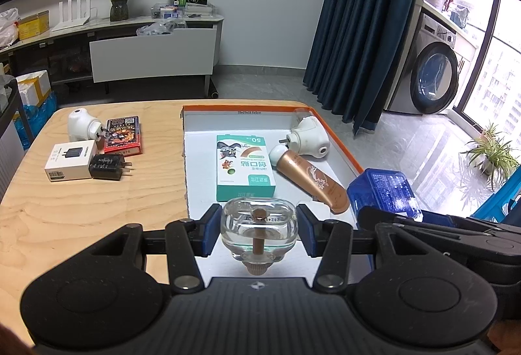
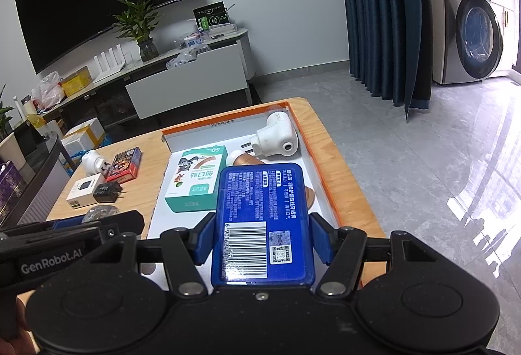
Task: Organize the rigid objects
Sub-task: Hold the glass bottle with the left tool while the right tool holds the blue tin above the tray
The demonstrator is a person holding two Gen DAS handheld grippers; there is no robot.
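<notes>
My left gripper [image 1: 259,229] is shut on a clear glass bottle [image 1: 259,225] with a brown cap, held over the near end of the orange-rimmed white tray [image 1: 342,140]. My right gripper [image 2: 262,236] is shut on a blue plastic box [image 2: 263,208], held above the tray's [image 2: 325,182] near right part; the box also shows in the left wrist view [image 1: 382,192]. In the tray lie a teal bandage box [image 1: 242,168], a bronze tube [image 1: 309,177] and a white plug-in device [image 1: 309,135].
On the wooden table [image 1: 81,202] left of the tray lie a second white plug-in device [image 1: 81,125], a red card box [image 1: 123,135], a white box [image 1: 70,159] and a black charger [image 1: 109,168]. The table's right edge drops to the floor.
</notes>
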